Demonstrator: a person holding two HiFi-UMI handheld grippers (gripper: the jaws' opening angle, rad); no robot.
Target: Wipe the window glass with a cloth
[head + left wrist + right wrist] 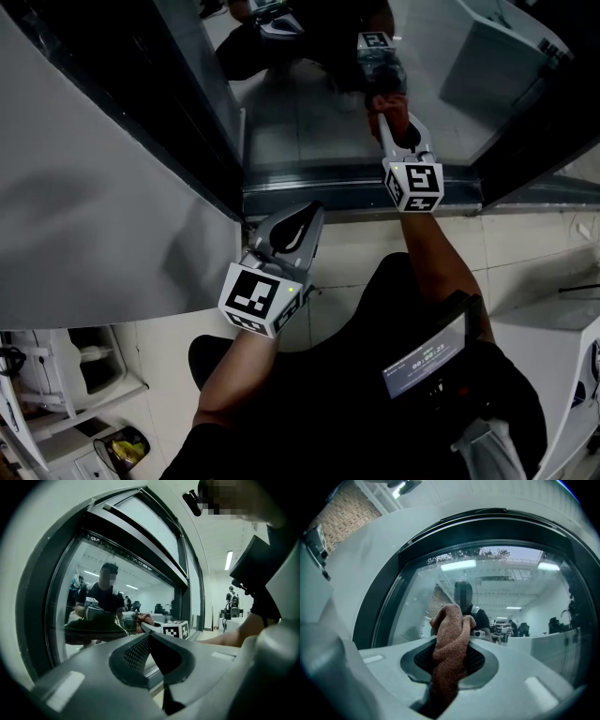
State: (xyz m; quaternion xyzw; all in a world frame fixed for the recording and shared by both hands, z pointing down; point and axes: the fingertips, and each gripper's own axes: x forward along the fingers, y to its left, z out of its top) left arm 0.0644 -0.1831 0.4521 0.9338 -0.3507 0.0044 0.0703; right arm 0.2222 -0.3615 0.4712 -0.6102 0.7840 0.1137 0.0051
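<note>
**Window-wiping setup.** A large pane of window glass [300, 122] sits in a dark metal frame [356, 199]. Below the glass is a pale tiled floor [525, 248], and to its left a plain grey-white wall [84, 216]. The right tool [387, 120] is clamped on a rust-brown knitted cloth [450, 639], whose bunched end appears to touch the lower part of the glass. The left tool [302, 225] is empty, its jaws together, near the lower left corner of the glass. White ceiling strip lights [458, 565] of a bright room show in the glass.
</note>
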